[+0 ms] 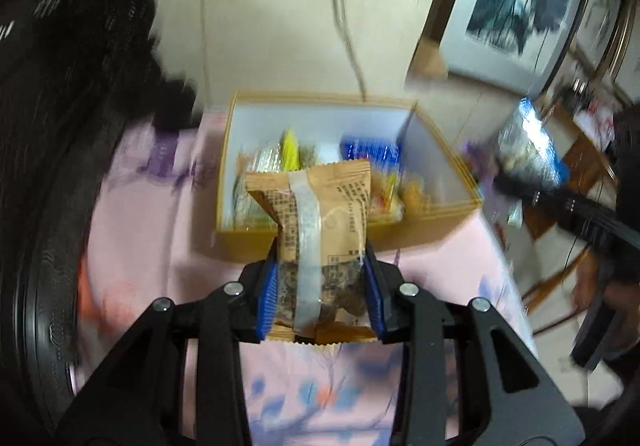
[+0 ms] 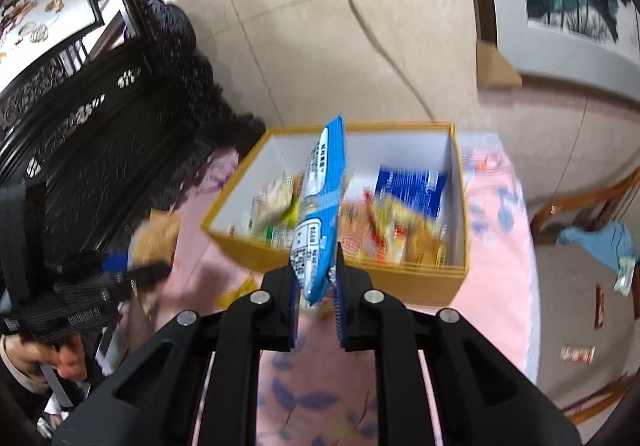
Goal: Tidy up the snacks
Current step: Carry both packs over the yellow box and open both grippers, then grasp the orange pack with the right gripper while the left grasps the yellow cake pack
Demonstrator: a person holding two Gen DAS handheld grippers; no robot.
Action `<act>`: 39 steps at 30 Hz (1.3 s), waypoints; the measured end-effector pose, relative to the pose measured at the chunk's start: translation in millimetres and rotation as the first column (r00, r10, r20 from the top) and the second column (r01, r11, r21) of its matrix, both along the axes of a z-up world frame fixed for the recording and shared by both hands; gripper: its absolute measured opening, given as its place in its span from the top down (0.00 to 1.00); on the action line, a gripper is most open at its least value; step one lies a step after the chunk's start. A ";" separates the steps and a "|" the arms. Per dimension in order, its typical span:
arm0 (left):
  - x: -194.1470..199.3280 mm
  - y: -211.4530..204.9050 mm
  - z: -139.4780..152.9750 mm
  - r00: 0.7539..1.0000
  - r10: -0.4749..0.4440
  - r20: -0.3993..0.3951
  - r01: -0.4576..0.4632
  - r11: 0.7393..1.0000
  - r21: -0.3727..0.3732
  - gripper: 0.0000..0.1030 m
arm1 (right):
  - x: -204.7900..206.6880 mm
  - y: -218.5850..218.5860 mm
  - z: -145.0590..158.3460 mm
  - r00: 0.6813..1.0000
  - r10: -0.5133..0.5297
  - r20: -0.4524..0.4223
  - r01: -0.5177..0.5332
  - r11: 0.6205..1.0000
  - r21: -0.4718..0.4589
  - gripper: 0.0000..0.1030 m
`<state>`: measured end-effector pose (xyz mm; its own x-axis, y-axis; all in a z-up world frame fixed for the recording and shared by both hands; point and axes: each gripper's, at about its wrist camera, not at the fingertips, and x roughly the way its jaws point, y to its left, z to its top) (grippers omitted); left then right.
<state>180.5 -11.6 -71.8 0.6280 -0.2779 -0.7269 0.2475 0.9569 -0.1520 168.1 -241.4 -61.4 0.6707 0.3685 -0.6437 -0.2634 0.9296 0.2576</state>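
Left gripper (image 1: pixel 322 282): jaws narrow, blue pads clamped on both sides of a tan kraft-paper snack packet with a clear strip down its middle (image 1: pixel 320 222). Packet stands upright between the pads, top edge flared, held above the pink floral tablecloth (image 1: pixel 152 214), just short of the near wall of the open yellow cardboard box with white inside (image 1: pixel 296 242).

Right gripper (image 2: pixel 316 286): jaws nearly together, pinching the lower end of a light-blue plastic snack bag with white labels (image 2: pixel 320 206). Bag stands edge-on and tilts up over the box's near wall (image 2: pixel 256 258).

The box sits at the far edge of the table, against the beige tiled wall. Inside: a dark-blue packet (image 2: pixel 412 190) toward the far right corner, red-and-yellow wrappers (image 2: pixel 400 234) along the near right side, pale green-yellow packets (image 2: pixel 276 206) on the left. Contents are blurred; I can't read finer detail.

Small wrappers (image 2: pixel 576 354) lie on the floor, right of the table.
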 end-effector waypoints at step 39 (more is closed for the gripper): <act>-68.6 24.1 -99.4 0.926 0.272 -0.262 -0.243 0.960 0.137 0.02 | -15.1 79.0 -152.4 0.882 0.469 -0.045 -0.427 0.757 -0.495 0.39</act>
